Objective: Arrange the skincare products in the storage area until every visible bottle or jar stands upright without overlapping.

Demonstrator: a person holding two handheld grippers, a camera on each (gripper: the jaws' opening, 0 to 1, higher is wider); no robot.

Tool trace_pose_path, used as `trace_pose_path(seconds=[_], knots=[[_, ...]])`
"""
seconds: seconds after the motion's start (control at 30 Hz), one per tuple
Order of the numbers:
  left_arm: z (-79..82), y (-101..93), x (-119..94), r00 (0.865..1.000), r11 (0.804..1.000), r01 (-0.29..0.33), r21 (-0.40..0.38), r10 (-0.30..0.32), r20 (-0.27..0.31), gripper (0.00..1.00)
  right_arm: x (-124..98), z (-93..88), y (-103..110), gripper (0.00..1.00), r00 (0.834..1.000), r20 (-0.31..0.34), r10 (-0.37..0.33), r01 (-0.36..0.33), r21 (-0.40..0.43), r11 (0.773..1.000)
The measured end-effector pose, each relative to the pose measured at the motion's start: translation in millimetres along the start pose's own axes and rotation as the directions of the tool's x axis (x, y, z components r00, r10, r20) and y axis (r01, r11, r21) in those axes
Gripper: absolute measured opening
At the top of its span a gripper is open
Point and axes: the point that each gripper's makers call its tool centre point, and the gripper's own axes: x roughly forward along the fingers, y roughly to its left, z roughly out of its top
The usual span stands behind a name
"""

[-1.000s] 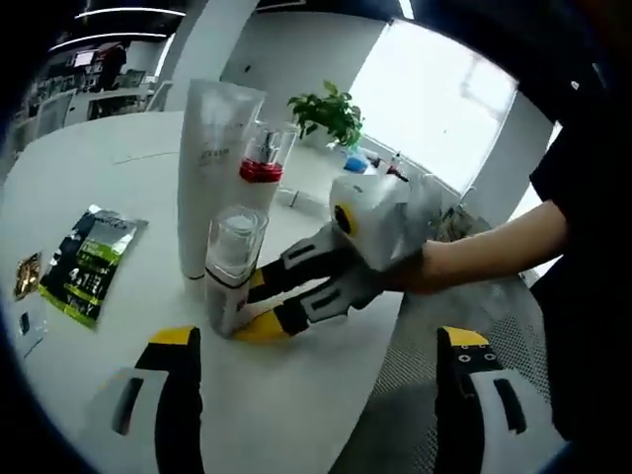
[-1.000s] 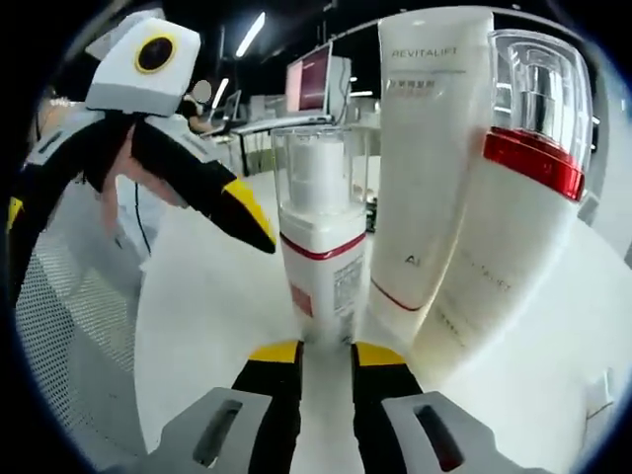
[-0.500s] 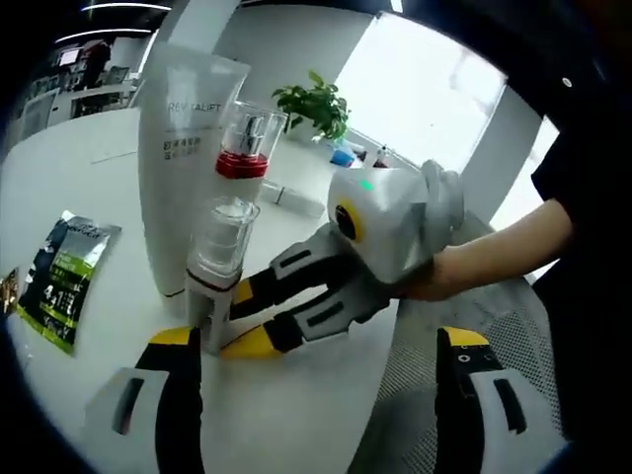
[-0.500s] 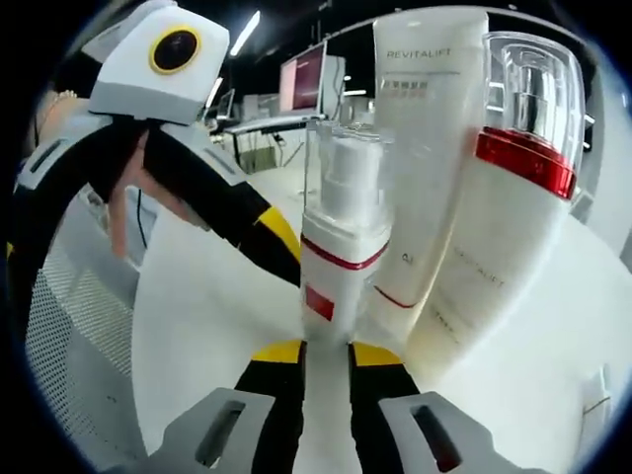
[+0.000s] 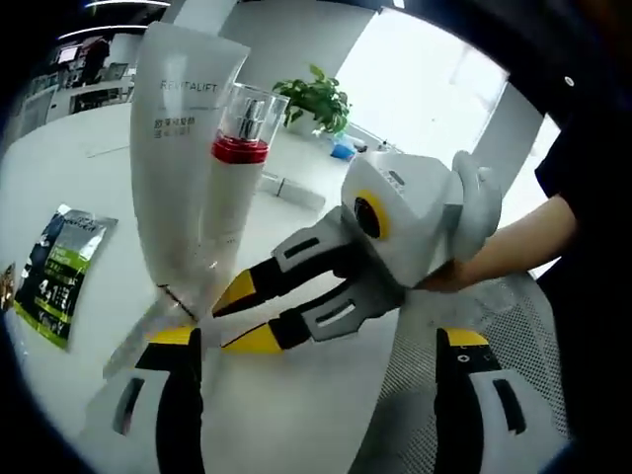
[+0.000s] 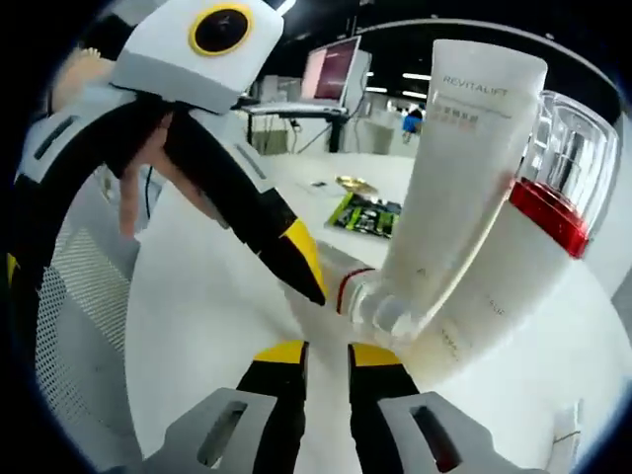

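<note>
A tall white Revitalift tube [image 5: 173,148] [image 6: 464,168] stands upright on the white table [image 5: 296,415], with a red-collared bottle [image 5: 229,188] [image 6: 523,247] leaning against it. The small white pump bottle [image 6: 360,294] lies tipped over, its clear cap toward my right gripper; in the left gripper view the small pump bottle [image 5: 148,331] is a blurred streak. My right gripper [image 6: 328,354] [image 5: 242,316] has a narrow gap with nothing in it. My left gripper [image 5: 321,341] is wide open, and one of its fingertips [image 6: 301,267] touches the fallen bottle.
A green sachet [image 5: 57,272] [image 6: 370,212] and a small gold packet [image 6: 351,185] lie further out on the table. A potted plant [image 5: 321,99] stands at the back. A grey mesh chair [image 5: 474,311] sits beyond the table edge. A hand [image 5: 489,267] holds the right gripper.
The small pump bottle, upright a second ago and tilting half a second ago, has toppled onto the table. The left gripper's finger has pressed in against it.
</note>
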Motion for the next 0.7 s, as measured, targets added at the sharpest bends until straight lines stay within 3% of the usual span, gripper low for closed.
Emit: trace_pose_path(seconds=[0.3,0.43,0.53,0.7], knots=[[-22.3,7.8,-30,0.997,0.997,-0.067,-0.034,0.065,-0.036,0.90,-17,-18.8,-6,0.09,1.000,-0.019,-0.015,0.016,0.061,0.998],[-21.3,24.6,-52,0.990,0.992,-0.127,0.012,0.127,-0.066,0.91,-20,-17.7,-7,0.10,1.000,-0.026,-0.013,0.014,0.044,0.999],[-24.8,38.8,-66,0.971,0.980,-0.166,0.106,0.181,-0.157,0.91,-24,-14.9,-7,0.10,1.000,-0.025,-0.016,0.017,0.041,0.999],[-33.0,65.2,-76,0.915,0.940,-0.183,0.287,0.270,-0.299,0.88,-34,-9.6,-8,0.11,1.000,-0.016,-0.022,0.022,0.043,0.999]])
